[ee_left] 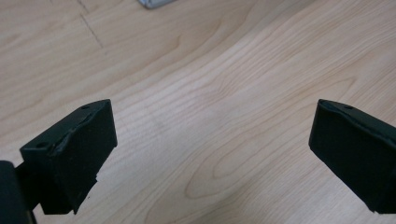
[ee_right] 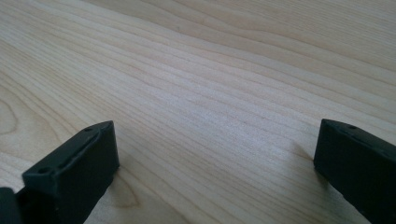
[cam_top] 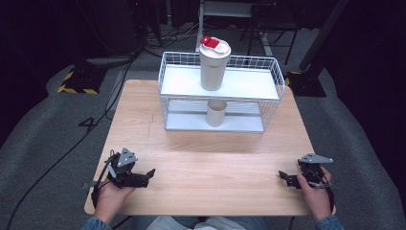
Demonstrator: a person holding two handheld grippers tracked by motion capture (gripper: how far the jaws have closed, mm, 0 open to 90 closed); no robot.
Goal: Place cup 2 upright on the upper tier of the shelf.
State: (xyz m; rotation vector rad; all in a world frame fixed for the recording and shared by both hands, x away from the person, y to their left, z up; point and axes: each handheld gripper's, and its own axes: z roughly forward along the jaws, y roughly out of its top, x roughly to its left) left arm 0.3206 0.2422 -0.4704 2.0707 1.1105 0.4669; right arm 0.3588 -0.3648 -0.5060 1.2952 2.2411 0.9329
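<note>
The wooden table (cam_top: 201,163) carries a white wire rack (cam_top: 270,72) at its far side. A tall cream cup (cam_top: 213,69) with a red-tabbed lid stands on the rack's upper shelf; a smaller cup (cam_top: 216,113) stands on the lower shelf directly beneath. At the near edge, well apart from the rack, the left gripper (cam_top: 148,175) and right gripper (cam_top: 283,176) rest low over bare wood, each with jaws spread wide and holding nothing.

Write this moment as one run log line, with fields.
left gripper: open, on table | right gripper: open, on table | tumbler: rack top | cup: lower shelf
</note>
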